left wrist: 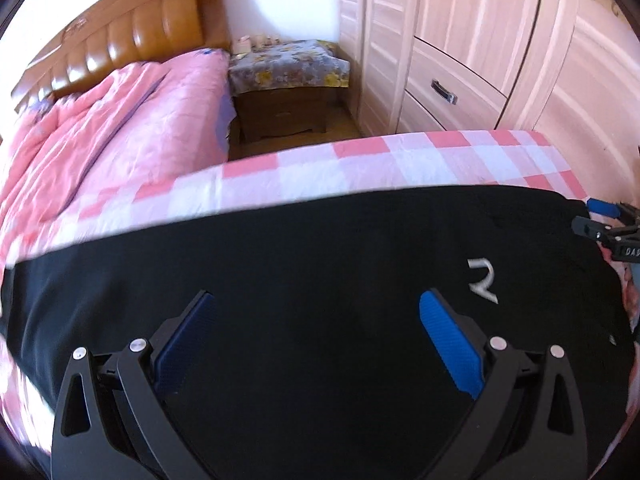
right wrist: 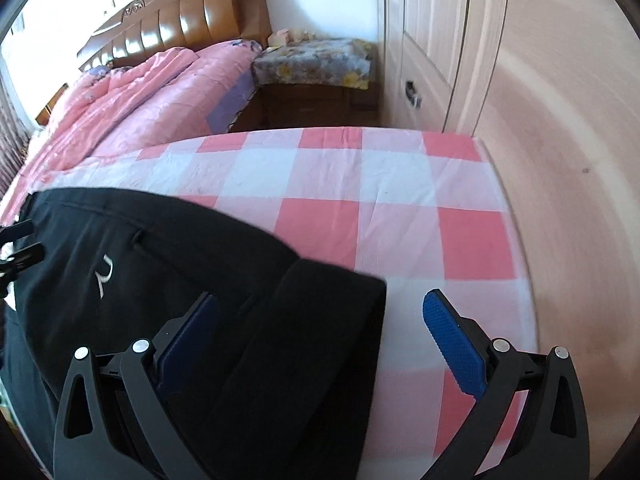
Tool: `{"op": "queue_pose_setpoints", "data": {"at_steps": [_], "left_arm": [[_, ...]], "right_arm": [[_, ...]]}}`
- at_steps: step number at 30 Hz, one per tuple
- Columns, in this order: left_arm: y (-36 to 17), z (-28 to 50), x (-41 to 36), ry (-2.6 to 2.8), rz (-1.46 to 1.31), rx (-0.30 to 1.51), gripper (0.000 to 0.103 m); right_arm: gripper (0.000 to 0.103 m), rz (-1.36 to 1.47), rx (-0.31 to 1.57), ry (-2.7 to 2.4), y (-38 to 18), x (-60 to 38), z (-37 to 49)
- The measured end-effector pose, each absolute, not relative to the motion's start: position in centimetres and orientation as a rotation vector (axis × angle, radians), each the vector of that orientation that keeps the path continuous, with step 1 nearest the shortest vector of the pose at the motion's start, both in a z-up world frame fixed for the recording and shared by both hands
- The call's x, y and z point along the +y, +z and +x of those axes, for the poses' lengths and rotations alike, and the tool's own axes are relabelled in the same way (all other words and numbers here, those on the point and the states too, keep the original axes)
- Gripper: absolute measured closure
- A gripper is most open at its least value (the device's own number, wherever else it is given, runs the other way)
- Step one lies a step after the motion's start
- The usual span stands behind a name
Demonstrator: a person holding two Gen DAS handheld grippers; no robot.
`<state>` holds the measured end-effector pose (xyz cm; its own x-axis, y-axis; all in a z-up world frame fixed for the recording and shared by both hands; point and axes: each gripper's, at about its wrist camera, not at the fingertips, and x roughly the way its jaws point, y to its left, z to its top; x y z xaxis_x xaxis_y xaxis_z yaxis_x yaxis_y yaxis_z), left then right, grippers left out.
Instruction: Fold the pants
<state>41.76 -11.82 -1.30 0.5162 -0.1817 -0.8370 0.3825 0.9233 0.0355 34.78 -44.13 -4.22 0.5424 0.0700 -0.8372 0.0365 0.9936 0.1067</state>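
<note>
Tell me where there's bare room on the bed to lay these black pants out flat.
The checked sheet is bare between the black pants and the wardrobe side, and along the strip toward the nightstand. The pink quilt crowds the headboard end. The left gripper and right gripper hover open over the pants.

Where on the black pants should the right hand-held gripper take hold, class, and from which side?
Probably the waistband corner of the black pants, approached from the bare checked sheet on the right. That thick band ends in a free edge beside the open right hand-held gripper, so one finger could slip under it.
</note>
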Motion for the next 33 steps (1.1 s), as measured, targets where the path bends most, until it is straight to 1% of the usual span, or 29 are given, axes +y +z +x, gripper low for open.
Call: {"op": "queue_pose_setpoints", "data": {"at_steps": [3,8,9,11,12,14,17,18,19,22,26,31,33], "left_arm": [[-2.0,43.8,-13.3,-0.374,0.242,0.979,0.002],[-2.6,45.5,-14.6,-0.455,0.241,1.002,0.002],[-2.7,45.5,-14.8,-0.465,0.243,1.002,0.002],[-2.8,45.5,-15.3,-0.483,0.263,0.994,0.002],[-2.9,45.5,-15.6,-0.495,0.271,0.987,0.002],[-2.8,45.4,-16.1,-0.511,0.275,0.979,0.002],[-2.5,45.0,-17.1,-0.556,0.292,0.951,0.002],[-2.4,44.9,-17.5,-0.57,0.304,0.939,0.002],[-2.3,44.8,-18.0,-0.589,0.324,0.926,0.002],[-2.3,44.6,-19.5,-0.644,0.382,0.911,0.002],[-1.8,43.3,-22.1,-0.771,0.493,0.852,0.002],[-0.9,42.1,-25.1,-0.919,0.604,0.731,0.002],[-0.8,42.3,-25.8,-0.978,0.616,0.725,0.002]], "right_arm": [[0.004,0.105,1.028,0.092,-5.1,-44.1,35.7],[0.005,0.041,1.023,0.2,-5.0,-42.5,34.6],[0.009,0.022,1.016,0.196,-4.9,-42.4,34.5],[0.022,0.022,0.998,0.188,-4.5,-42.8,34.3],[0.037,0.029,0.983,0.171,-4.2,-43.3,34.2],[0.044,0.059,0.968,0.18,-3.9,-44.0,34.0],[0.052,0.046,0.953,0.183,-3.6,-44.1,33.7],[0.061,0.043,0.943,0.193,-3.4,-43.8,33.5],[0.063,0.026,0.925,0.188,-3.0,-43.4,33.1],[0.068,0.004,0.855,0.157,-1.3,-41.9,31.7],[0.069,0.0,0.75,0.141,1.3,-40.7,28.7],[0.069,0.001,0.673,0.113,3.3,-39.7,26.2],[0.069,0.002,0.661,0.104,3.6,-39.3,25.7]]}}
